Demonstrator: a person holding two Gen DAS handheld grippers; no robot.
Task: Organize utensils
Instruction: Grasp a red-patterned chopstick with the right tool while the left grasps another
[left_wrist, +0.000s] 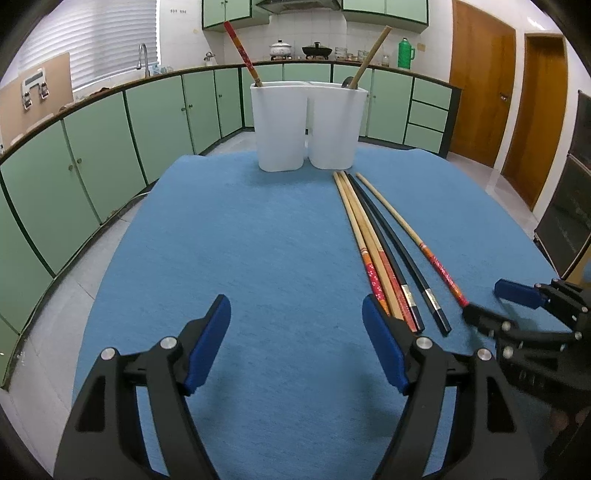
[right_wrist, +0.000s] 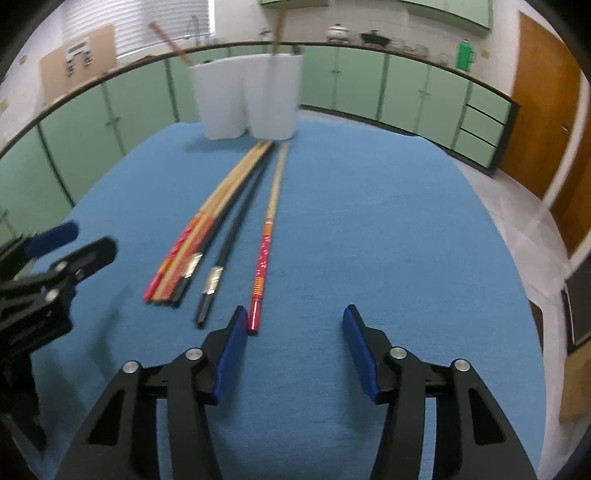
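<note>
Several chopsticks lie side by side on the blue table mat (left_wrist: 240, 258): a bundle of wooden and red ones (left_wrist: 369, 251), black ones (left_wrist: 399, 254), and a separate red-handled one (left_wrist: 424, 247) (right_wrist: 264, 251). A white two-compartment holder (left_wrist: 306, 125) (right_wrist: 245, 99) stands at the far end; a red chopstick (left_wrist: 242, 51) is in its left cup, a wooden one (left_wrist: 371, 55) in its right. My left gripper (left_wrist: 295, 339) is open and empty, left of the bundle. My right gripper (right_wrist: 293, 345) is open and empty, its left finger beside the red-handled chopstick's end.
Green kitchen cabinets (left_wrist: 103, 147) curve around the table on the left and behind. Wooden doors (left_wrist: 480, 85) stand at the right. The right gripper also shows in the left wrist view (left_wrist: 491, 302), and the left gripper in the right wrist view (right_wrist: 74, 240).
</note>
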